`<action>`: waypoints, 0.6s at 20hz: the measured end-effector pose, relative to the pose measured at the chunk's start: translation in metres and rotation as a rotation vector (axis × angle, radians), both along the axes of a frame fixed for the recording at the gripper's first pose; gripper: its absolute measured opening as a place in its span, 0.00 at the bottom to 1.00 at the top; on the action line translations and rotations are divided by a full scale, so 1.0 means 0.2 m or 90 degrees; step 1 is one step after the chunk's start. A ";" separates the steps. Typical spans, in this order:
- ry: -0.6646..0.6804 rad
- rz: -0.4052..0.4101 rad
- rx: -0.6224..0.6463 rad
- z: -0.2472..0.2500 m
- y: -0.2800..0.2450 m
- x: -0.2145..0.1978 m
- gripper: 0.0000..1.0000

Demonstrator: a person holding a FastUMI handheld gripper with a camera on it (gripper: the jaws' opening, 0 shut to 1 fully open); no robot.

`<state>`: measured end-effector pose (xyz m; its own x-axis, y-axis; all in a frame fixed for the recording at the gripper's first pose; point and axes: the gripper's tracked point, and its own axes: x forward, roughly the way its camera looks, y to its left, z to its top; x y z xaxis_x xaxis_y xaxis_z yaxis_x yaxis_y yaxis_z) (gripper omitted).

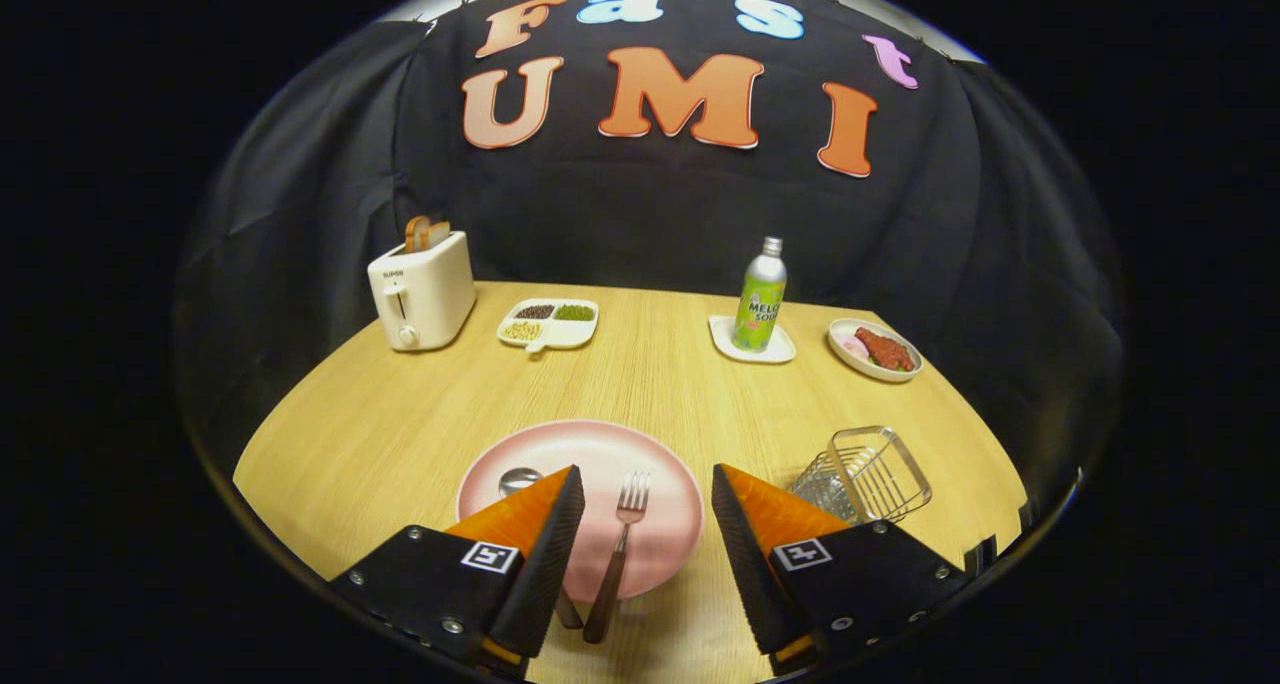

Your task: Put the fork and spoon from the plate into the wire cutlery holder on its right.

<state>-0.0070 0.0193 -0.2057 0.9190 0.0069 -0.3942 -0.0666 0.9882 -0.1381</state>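
Observation:
A pink plate (590, 449) lies on the wooden table just ahead of my fingers. On it rests a fork (622, 534), tines pointing away, its dark handle running back between my fingers. The spoon (517, 481) lies left of the fork, its bowl peeking out beside my left finger, which covers most of its handle. The wire cutlery holder (868, 472) stands right of the plate, just beyond my right finger. My gripper (648, 494) is open above the plate's near edge, holding nothing.
At the table's back stand a white toaster (422, 291) with bread, a divided snack tray (550, 324), a green soda bottle (760, 299) on a white coaster, and a bowl of food (874, 350). Bare wood lies between these and the plate.

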 end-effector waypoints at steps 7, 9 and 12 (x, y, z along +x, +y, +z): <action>0.070 -0.001 0.000 -0.23 0.00 -0.03 0.57; 0.081 -0.005 0.003 -0.27 0.00 -0.02 0.52; 0.099 -0.005 -0.003 -0.32 0.00 -0.01 0.44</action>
